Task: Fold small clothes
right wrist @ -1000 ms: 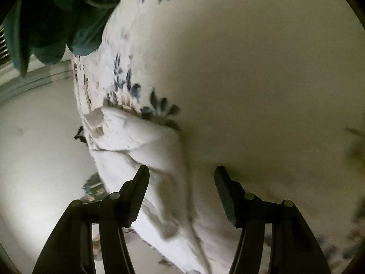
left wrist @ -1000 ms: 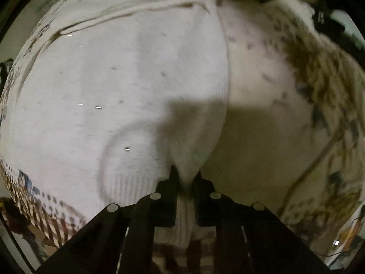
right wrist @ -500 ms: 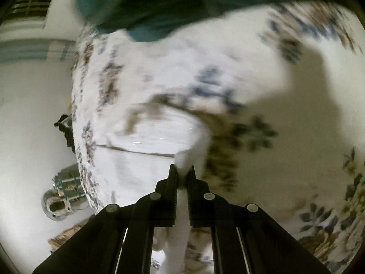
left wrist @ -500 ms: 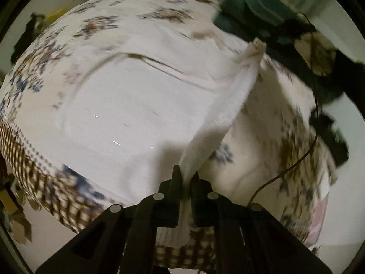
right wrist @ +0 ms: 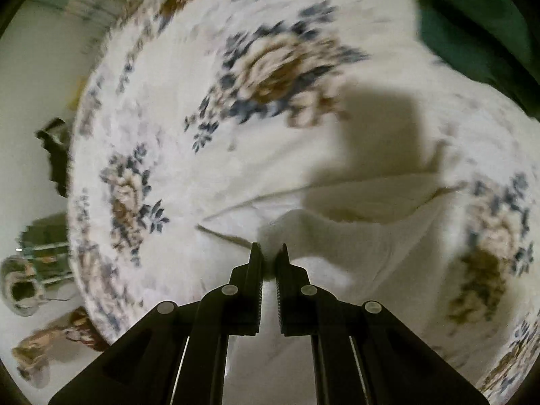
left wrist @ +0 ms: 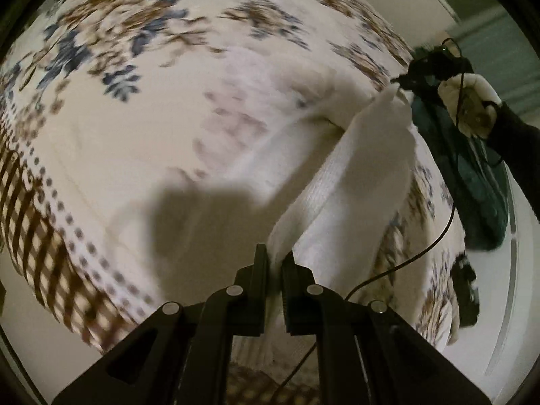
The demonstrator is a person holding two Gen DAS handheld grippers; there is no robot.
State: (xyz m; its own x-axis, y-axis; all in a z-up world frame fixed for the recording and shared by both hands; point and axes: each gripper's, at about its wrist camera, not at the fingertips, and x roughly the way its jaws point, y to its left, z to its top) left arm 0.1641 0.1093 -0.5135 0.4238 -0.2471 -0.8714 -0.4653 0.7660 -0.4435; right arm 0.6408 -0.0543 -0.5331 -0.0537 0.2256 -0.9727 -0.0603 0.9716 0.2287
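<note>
A white knit garment (left wrist: pixel 364 168) hangs above a floral bedspread (left wrist: pixel 135 108). My left gripper (left wrist: pixel 276 258) is shut on its ribbed edge, and the cloth stretches up and right to my right gripper (left wrist: pixel 400 82), seen far off. In the right wrist view my right gripper (right wrist: pixel 269 253) is shut on the white garment (right wrist: pixel 354 236), which sags to the right over the bedspread (right wrist: pixel 270 67). Both views are blurred by motion.
A dark green cloth (left wrist: pixel 479 182) lies at the bed's right side, also seen in the right wrist view (right wrist: pixel 472 23). A thin black cable (left wrist: pixel 435 236) trails over the bed edge. Floor with scattered objects (right wrist: pixel 30 290) lies to the left.
The right gripper closed on the garment. Both grippers have lifted it off the bed and pulled apart, so the cloth now spans between them.
</note>
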